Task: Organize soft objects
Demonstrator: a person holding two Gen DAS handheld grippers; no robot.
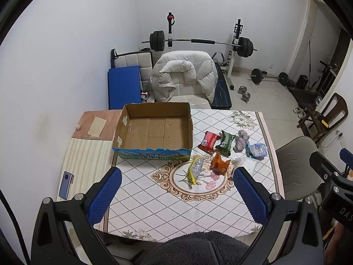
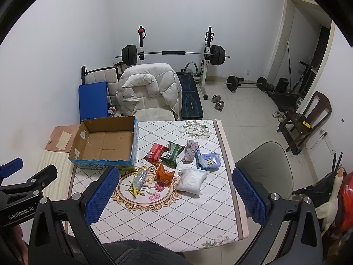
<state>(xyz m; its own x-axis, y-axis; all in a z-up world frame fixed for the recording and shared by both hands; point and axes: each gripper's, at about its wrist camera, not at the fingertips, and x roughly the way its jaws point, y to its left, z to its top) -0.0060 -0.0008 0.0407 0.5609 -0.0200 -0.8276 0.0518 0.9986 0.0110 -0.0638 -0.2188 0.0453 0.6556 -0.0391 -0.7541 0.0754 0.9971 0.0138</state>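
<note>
We held both blue-padded grippers, left [image 1: 177, 195] and right [image 2: 175, 195], agape above the diamond-patterned tablecloth [image 2: 167, 218]; soft packets [image 2: 164, 154] lay beside the empty brown cardboard box [image 1: 154, 130].

A: What sort of place?
B: Home, spare rm used as gym. Barbell rack [image 2: 173, 54] w/ bench [image 2: 190, 98], dumbbells [image 2: 218, 102] on tile floor, white puffer jacket [image 1: 184, 75] on chair, floral tablecloth [image 2: 167, 207].
</note>
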